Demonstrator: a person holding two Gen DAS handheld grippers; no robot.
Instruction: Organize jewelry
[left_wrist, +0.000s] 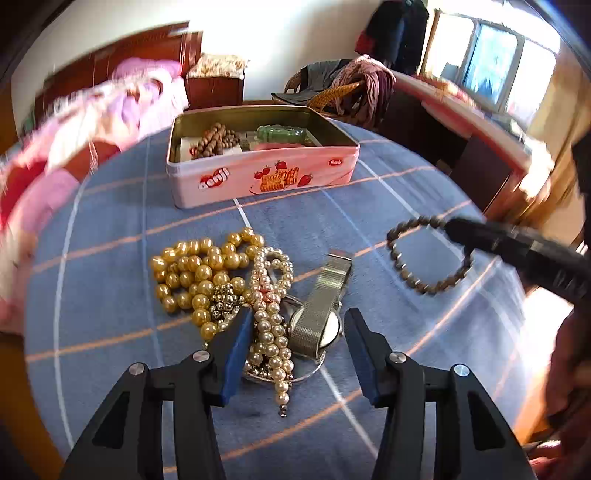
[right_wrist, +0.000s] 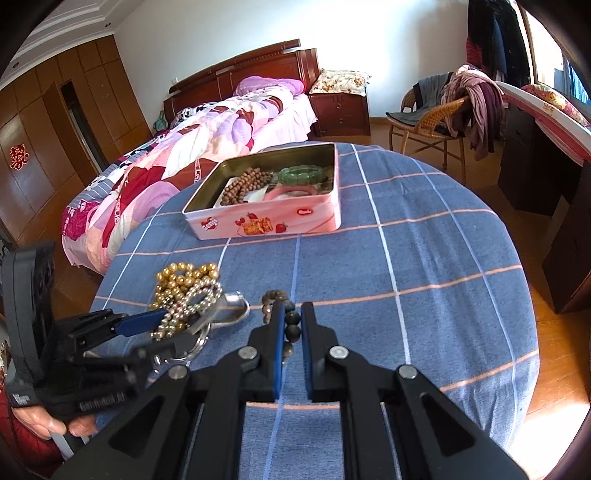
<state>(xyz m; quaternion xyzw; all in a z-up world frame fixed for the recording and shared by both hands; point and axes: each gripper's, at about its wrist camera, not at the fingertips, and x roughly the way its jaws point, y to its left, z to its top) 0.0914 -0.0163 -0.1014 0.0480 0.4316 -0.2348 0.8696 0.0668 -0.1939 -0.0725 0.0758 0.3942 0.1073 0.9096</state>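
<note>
On the blue checked cloth (left_wrist: 110, 295) lies a pile of jewelry: a gold bead necklace (left_wrist: 199, 269), a pearl strand (left_wrist: 271, 321), a silver mesh-band watch (left_wrist: 325, 291) and a thin metal bangle (left_wrist: 314, 367). My left gripper (left_wrist: 298, 314) stands open just above this pile, with the pearls and the watch between its fingers, neither pad pressing on them. My right gripper (right_wrist: 292, 308) is shut on a dark bead bracelet (right_wrist: 273, 295), which in the left wrist view hangs as a loop (left_wrist: 397, 256) from its tip. A pink biscuit tin (left_wrist: 258, 177) stands farther back.
The tin (right_wrist: 266, 221) holds a brown bead string (right_wrist: 243, 184), a green bracelet (right_wrist: 301, 173) and a pink item. Beyond the round table are a bed (right_wrist: 184, 140), a wicker chair (right_wrist: 432, 125) with clothes and a dark desk (right_wrist: 535, 166). Bare cloth spreads to the right.
</note>
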